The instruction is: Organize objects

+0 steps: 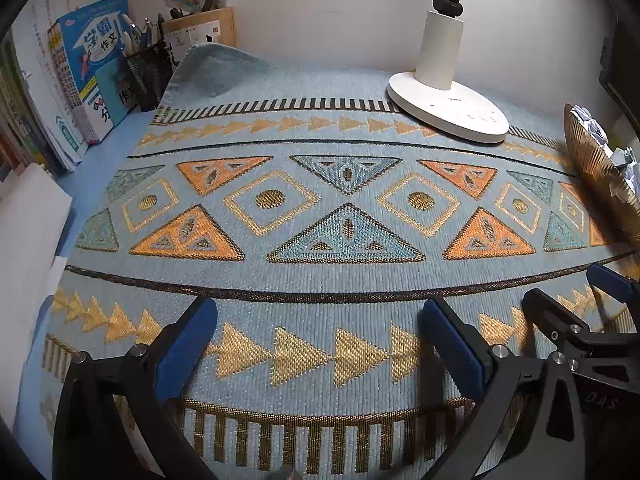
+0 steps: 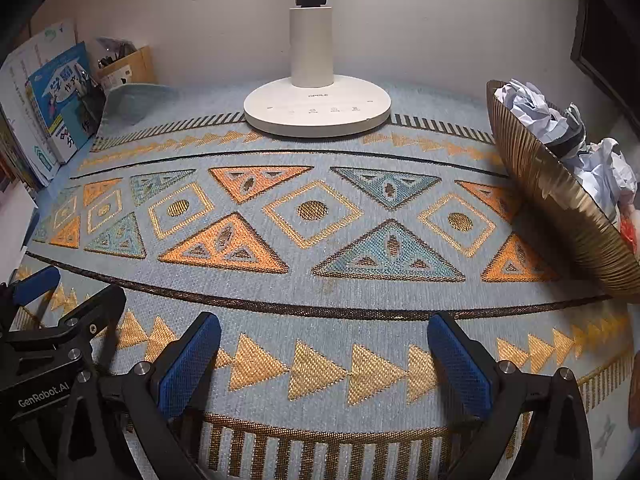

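Nearest to the cameras, the left gripper and the right gripper hung side by side over the front edge of the patterned mat. Both had their blue pads spread wide, and nothing lay between them. Each one pointed down at the bare weave.

Farther away, the middle of the mat carried no loose object at all. At its right side stood the gold ribbed bowl, tilted toward the viewer, and it was filled with crumpled paper (the task's things, as far as one could judge). The white lamp base sat at the back of the mat, near the wall. At the far left, the books leaned upright beside a black mesh pen holder, and the back left corner of the mat was curled up against it.

It seemed that a placing step was finished, or the whole sorting was nearly done. The next move probably called for looking for any object left outside the bowl, and perhaps for flattening the raised corner.
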Demonstrator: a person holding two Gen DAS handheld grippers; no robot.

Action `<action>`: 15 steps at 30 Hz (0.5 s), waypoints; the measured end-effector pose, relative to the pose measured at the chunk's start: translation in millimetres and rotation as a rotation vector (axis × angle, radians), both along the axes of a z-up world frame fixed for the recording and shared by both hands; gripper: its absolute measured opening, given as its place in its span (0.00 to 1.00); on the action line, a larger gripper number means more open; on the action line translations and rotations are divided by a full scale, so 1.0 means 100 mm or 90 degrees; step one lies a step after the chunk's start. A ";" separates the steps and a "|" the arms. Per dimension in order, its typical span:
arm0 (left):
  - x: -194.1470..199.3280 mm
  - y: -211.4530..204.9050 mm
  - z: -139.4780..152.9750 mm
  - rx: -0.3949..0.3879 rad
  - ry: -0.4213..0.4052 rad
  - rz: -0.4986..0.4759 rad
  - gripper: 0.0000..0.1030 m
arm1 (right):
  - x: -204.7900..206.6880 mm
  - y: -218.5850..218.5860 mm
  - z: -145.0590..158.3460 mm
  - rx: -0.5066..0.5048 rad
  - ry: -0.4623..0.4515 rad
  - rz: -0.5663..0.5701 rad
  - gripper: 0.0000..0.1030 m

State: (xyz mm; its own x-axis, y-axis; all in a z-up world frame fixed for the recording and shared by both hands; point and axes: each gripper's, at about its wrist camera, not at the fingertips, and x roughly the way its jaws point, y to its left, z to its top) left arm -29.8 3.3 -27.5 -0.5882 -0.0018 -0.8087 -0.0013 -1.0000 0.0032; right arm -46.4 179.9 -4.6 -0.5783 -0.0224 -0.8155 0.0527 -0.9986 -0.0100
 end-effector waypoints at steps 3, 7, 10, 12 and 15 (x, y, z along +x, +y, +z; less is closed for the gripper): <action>0.00 0.00 0.00 0.002 0.000 0.000 1.00 | -0.01 0.01 0.00 -0.001 0.005 0.006 1.00; 0.00 -0.01 -0.01 0.004 0.000 -0.001 1.00 | -0.01 0.01 0.00 -0.002 0.007 0.008 1.00; 0.00 -0.01 -0.02 0.004 0.000 -0.001 1.00 | -0.01 0.01 0.00 -0.002 0.007 0.007 1.00; 0.00 -0.02 -0.02 0.004 0.000 -0.001 1.00 | -0.01 0.01 0.00 -0.002 0.007 0.007 1.00; 0.00 -0.02 -0.02 0.005 0.000 -0.001 1.00 | -0.01 0.00 0.00 -0.002 0.007 0.007 1.00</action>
State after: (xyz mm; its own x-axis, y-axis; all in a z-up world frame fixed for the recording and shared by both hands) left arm -29.3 1.4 -29.1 -0.5885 0.0052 -0.8085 -0.0030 -1.0000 -0.0043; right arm -47.2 180.4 -4.9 -0.5867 -0.0313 -0.8092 0.0639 -0.9979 -0.0078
